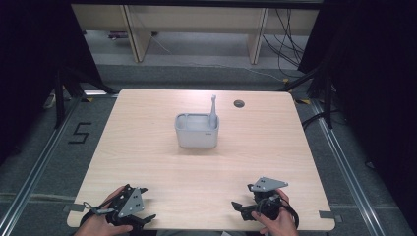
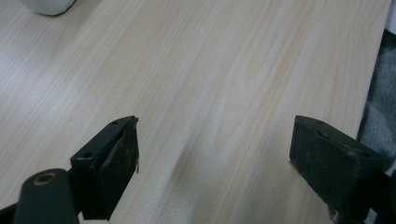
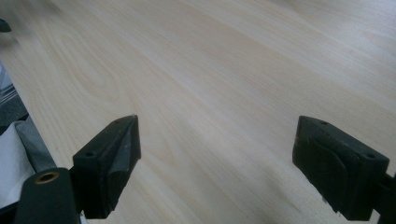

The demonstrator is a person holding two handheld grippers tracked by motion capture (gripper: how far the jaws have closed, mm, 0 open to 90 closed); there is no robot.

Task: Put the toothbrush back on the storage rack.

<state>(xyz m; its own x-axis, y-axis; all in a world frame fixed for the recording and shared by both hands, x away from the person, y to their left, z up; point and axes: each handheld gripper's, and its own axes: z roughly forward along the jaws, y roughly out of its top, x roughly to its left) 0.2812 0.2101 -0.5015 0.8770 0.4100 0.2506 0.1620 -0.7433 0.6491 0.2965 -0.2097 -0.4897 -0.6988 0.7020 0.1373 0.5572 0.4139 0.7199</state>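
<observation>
A light grey rectangular holder [image 1: 197, 131] stands at the middle of the wooden table [image 1: 147, 147]. A grey brush-like handle [image 1: 213, 109] sticks up from its right end. My left gripper [image 1: 145, 204] rests near the front left edge, held by a hand, jaws wide apart and empty. My right gripper [image 1: 242, 198] lies near the front right edge, also open and empty. In the left gripper view, the gripper [image 2: 215, 154] hovers over bare wood, with a corner of the holder [image 2: 49, 5] at the top left. The right gripper view has its gripper [image 3: 217, 156] over bare wood.
A small round cable hole [image 1: 239, 103] sits in the table behind the holder. Dark curtains flank the table. Floor rails and a "5" mark [image 1: 79, 132] lie at the left. A wooden bench [image 1: 196, 24] and cables stand beyond.
</observation>
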